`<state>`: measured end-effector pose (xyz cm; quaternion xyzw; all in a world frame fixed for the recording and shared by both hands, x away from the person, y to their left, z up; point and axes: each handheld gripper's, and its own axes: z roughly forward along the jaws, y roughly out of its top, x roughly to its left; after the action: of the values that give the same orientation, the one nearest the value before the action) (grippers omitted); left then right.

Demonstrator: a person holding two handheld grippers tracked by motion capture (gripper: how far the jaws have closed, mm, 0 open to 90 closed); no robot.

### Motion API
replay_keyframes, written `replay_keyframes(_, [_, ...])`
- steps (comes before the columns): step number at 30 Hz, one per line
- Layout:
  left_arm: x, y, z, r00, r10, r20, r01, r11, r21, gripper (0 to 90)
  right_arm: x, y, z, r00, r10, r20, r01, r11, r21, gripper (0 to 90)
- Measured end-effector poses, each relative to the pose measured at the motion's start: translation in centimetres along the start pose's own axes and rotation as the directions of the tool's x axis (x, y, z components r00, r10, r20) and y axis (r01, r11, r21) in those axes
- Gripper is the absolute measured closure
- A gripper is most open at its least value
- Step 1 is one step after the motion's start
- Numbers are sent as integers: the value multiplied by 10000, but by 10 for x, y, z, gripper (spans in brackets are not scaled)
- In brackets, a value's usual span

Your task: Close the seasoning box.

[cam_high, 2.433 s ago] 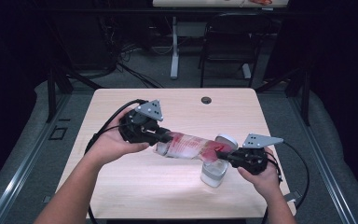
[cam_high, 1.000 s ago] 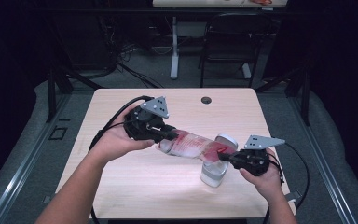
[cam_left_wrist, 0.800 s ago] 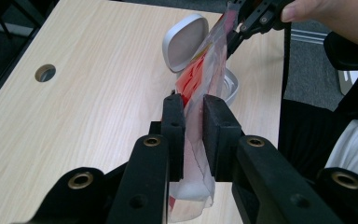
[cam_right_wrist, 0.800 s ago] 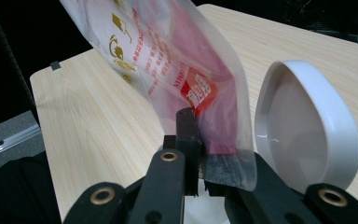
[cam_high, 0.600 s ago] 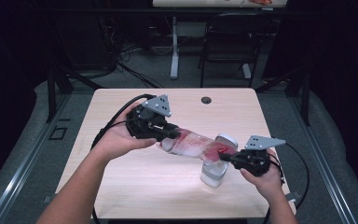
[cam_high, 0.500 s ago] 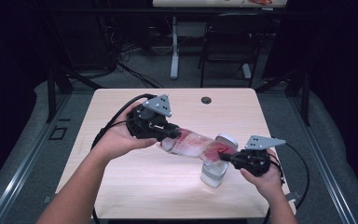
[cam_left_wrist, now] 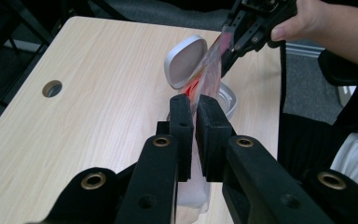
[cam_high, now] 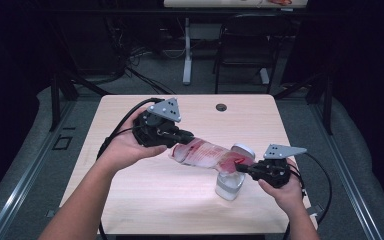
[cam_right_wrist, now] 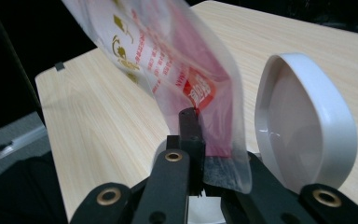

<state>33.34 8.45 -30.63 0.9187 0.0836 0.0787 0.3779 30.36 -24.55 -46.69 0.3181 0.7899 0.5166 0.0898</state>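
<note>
A clear plastic pouch (cam_high: 207,155) with red print and gold lettering hangs stretched between my two grippers above the table. My left gripper (cam_high: 184,137) is shut on its upper left end (cam_left_wrist: 200,91), and my right gripper (cam_high: 242,169) is shut on its lower right end (cam_right_wrist: 200,100). The pouch slopes down from left to right. Under its lower end stands a clear jar (cam_high: 229,184) with its white hinged lid (cam_high: 243,150) flipped open; the lid (cam_right_wrist: 303,126) stands upright beside my right gripper's jaws.
The wooden table (cam_high: 130,190) has a round cable hole (cam_high: 221,107) near its far edge. Black cables (cam_high: 122,125) trail from both grippers. A chair (cam_high: 242,47) and a desk leg stand on the floor beyond the table.
My left gripper has lifted its end of the pouch a little higher and farther back, so the pouch tilts more steeply toward the jar. My right gripper has barely moved.
</note>
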Motion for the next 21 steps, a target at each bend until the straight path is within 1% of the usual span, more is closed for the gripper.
replay_keyframes(3, [-1, 0, 1, 10000, 39, 32, -38, 9999, -162, 862, -1, 0, 0, 10000, 19, 55, -19, 10000, 35, 900])
replay_keyframes(4, [-1, 1, 1, 9999, 103, 4, -103, 9998, -139, 863, -1, 0, 0, 10000, 32, 33, -33, 10000, 30, 900])
replay_keyframes(7, [-2, 2, 2, 9999, 114, -61, -114, 9999, -111, 863, -2, -1, -1, 10000, 1, -98, 0, 10000, 61, 900])
replay_keyframes(10, [-1, 3, 2, 9999, 89, -128, -90, 9999, -119, 867, -2, -1, -1, 10000, -4, -61, 4, 10000, 36, 900])
replay_keyframes(15, [-1, 4, 3, 9995, 187, -255, -190, 9997, -119, 885, -3, -2, 0, 9999, 68, -95, -68, 9999, -84, 900])
replay_keyframes(16, [-1, 5, 3, 9996, 186, -228, -188, 9998, -75, 885, -3, -2, 0, 9999, 68, -95, -68, 9999, -84, 900])
replay_keyframes(17, [-1, 5, 3, 9994, 226, -245, -229, 9997, -128, 888, -3, -2, 0, 9999, 69, -78, -69, 9999, -86, 900])
replay_keyframes(21, [-3, 9, 4, 9990, 341, -282, -342, 9994, -19, 894, -3, -3, 0, 9999, 121, -42, -122, 9998, -147, 900])
